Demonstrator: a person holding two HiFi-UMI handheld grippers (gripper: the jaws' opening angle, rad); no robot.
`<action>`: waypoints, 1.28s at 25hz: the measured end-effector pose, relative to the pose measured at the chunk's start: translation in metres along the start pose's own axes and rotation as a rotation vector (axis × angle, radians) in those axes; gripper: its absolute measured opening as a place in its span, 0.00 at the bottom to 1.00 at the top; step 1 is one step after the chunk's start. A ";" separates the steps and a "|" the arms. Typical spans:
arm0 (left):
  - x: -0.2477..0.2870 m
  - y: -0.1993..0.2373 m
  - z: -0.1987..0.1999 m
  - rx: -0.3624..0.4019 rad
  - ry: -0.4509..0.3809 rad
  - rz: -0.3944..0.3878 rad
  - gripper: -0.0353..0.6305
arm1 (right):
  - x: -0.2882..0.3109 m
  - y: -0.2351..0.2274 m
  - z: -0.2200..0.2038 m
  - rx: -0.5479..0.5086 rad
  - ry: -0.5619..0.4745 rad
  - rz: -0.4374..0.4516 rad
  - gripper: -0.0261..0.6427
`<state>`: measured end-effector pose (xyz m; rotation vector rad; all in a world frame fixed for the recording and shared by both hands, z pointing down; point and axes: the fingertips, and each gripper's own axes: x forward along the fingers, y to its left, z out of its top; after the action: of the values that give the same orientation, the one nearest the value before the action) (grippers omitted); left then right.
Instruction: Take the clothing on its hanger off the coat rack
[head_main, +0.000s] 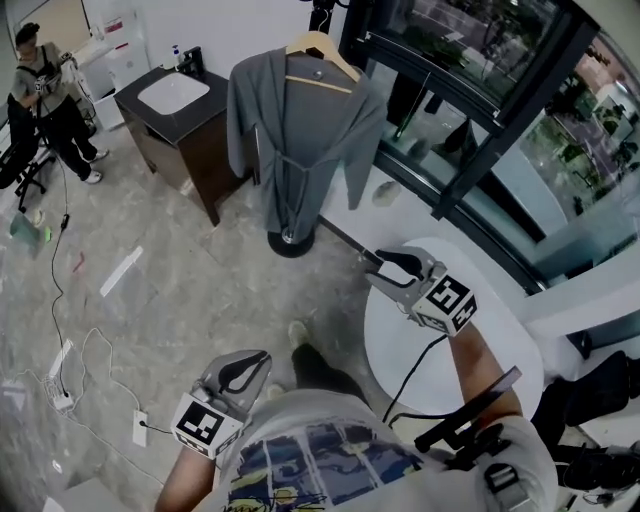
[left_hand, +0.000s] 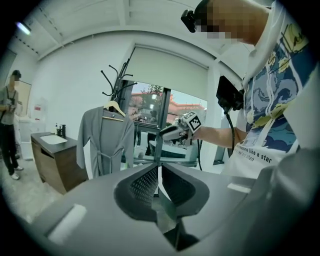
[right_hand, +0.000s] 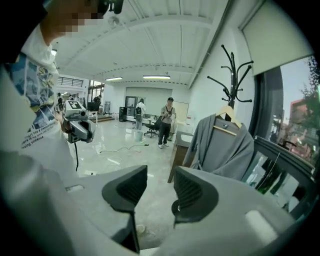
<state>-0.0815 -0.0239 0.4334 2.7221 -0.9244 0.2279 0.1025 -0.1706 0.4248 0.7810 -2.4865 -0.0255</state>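
Hanging on coat rack (right_hand: 232, 70) — robe (head_main: 300, 130); left hand-held gripper (left_hand: 159, 170) closed, right hand-held gripper (right_hand: 160, 176) apart.

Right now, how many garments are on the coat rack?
1: a grey robe on a wooden hanger, hung from the coat rack; its other hooks look bare.

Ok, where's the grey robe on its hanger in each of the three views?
Head view: grey robe at top centre.
Left gripper view: robe left of centre.
Right gripper view: robe right of centre.
Shared landmark: the dark sink cabinet standing to the robe's left in every view.
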 end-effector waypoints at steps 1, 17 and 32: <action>0.004 0.012 0.003 -0.002 0.001 0.013 0.09 | 0.009 -0.021 0.006 -0.011 0.001 -0.010 0.29; 0.112 0.134 0.080 0.001 -0.013 0.113 0.11 | 0.113 -0.354 0.101 -0.088 0.085 -0.097 0.43; 0.155 0.167 0.088 -0.025 0.012 0.170 0.10 | 0.216 -0.384 0.119 0.036 0.269 0.336 0.54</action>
<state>-0.0567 -0.2660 0.4164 2.6185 -1.1480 0.2628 0.0962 -0.6225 0.3608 0.3448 -2.3303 0.2294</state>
